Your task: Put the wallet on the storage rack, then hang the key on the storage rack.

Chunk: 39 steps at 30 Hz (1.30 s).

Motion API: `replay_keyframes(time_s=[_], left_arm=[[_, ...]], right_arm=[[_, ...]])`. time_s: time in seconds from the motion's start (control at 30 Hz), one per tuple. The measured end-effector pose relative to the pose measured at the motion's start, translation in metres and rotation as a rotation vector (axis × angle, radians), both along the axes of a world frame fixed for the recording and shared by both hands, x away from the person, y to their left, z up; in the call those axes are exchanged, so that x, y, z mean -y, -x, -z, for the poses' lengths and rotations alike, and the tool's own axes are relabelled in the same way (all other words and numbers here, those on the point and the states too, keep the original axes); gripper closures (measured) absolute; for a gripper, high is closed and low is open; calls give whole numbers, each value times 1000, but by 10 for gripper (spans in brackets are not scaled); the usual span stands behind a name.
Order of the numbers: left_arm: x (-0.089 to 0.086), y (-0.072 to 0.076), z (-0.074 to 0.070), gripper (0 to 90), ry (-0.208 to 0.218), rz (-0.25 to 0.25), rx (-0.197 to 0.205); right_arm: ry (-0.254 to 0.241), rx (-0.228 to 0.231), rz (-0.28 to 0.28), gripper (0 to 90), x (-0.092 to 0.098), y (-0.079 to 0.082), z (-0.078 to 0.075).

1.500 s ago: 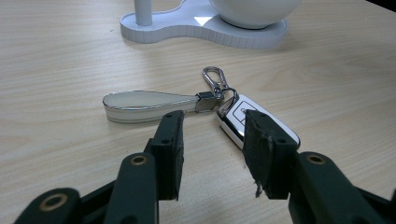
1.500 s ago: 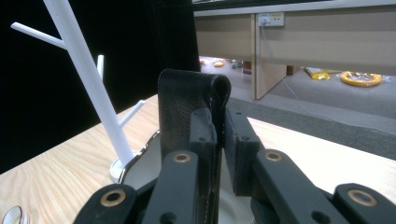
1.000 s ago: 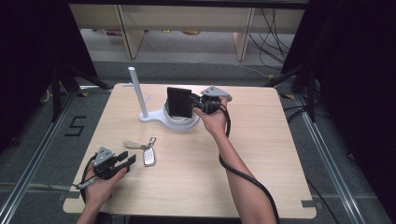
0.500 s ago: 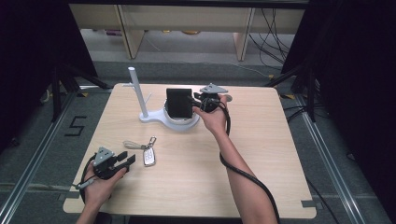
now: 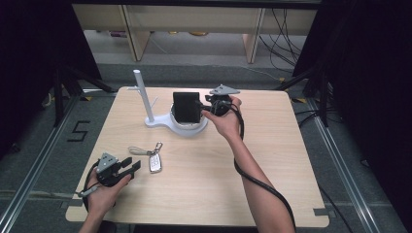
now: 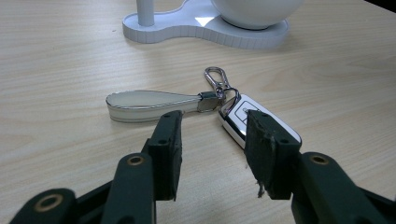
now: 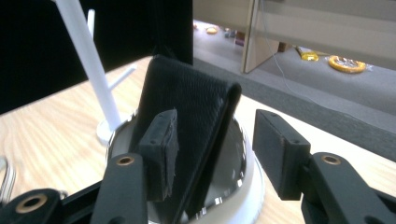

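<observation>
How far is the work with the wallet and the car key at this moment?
Done: the black wallet stands in the white bowl; the right gripper has just been opening, pads off it. In hand: the open left gripper points at the car key. Left: picking the key up.

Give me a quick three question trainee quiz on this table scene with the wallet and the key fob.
1. True or false: the black wallet lies flat on the table.
2. What lies just ahead of the left gripper?
3. Right gripper: A open, B shut on the wallet.

Key: 1 false, it stands in the white bowl. 2 the key fob with its strap. 3 A, its jaws have just been opening.
</observation>
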<state>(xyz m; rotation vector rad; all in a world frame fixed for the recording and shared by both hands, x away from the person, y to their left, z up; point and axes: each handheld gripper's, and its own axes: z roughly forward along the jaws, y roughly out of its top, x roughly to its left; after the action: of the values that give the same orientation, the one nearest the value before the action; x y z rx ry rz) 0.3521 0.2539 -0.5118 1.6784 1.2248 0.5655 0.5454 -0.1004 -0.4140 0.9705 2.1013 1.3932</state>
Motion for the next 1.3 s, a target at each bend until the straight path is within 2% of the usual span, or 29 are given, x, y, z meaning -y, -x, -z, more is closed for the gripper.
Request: replay_keyframes(time_s=[0.1,0.13,0.23,0.3,0.43,0.47,0.5,0.57,0.7,0.77,0.87,0.93,1.03,1.13,1.2,1.23,1.3], left_arm=[[2,0,-1,535,-4,0,-1],[2,0,-1,526,-5,5,3],[3,-1,-1,513,0,8,2],[5,-3,-2,487,-1,7,8],[8,-4,-5,455,7,11,14],[9,-5,-6,423,18,12,19],[9,-6,-7,423,14,11,18],[11,-8,-9,397,17,14,19],[14,-11,-12,391,16,21,18],[15,-12,-14,391,15,25,25],[18,-15,-17,409,6,35,27],[20,-18,-20,424,7,45,30],[22,-21,-25,436,11,56,28],[24,-25,-29,446,3,68,25],[25,-27,-32,455,2,74,20],[26,-28,-32,458,-5,75,12],[27,-30,-33,468,-4,77,9]], right_arm=[[11,-24,-10,494,8,9,-3],[43,-24,-14,492,13,11,-5],[61,-38,-25,490,21,17,-8],[91,-53,-35,483,36,26,-10],[117,-75,-16,479,51,37,-11],[123,-81,-14,471,59,42,-9],[123,-81,-14,471,59,42,-9],[138,-109,-11,460,71,50,-6],[141,-123,-15,458,82,58,0],[160,-143,-6,457,91,66,5],[154,-164,15,462,104,77,13],[169,-177,18,481,114,84,19],[153,-219,38,489,125,98,27],[155,-232,64,493,141,112,37],[126,-225,78,495,147,117,41],[125,-243,94,497,150,122,41],[106,-235,99,499,155,128,45]])
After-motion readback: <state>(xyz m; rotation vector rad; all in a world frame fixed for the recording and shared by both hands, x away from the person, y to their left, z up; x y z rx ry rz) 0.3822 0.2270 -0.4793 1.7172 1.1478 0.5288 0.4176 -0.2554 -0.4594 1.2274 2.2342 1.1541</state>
